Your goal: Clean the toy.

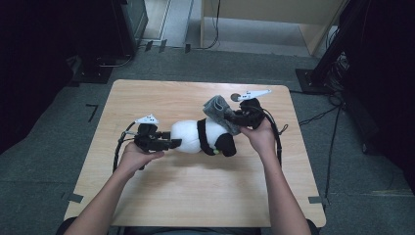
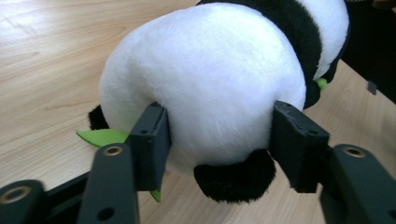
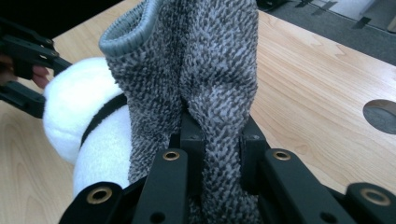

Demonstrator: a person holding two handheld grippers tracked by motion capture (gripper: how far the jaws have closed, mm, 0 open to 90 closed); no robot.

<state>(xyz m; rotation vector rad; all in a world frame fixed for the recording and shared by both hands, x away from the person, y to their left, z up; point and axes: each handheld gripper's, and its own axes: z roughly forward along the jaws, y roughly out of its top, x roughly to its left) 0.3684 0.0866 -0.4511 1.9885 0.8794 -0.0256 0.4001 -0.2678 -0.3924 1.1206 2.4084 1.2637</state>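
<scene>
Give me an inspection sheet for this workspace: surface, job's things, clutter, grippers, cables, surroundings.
Surface: wooden table, round hole near far edge.
Job's things: plush panda lying on table; grey knit sock at its head end.
Clutter: nothing seen.
Grippers: left gripper jaws stand either side of panda's rear, slightly apart from it; right gripper shut on the sock.
Cables: black cable trails from left gripper; floor cables at right.
Surroundings: grey carpet, dark equipment stands.
</scene>
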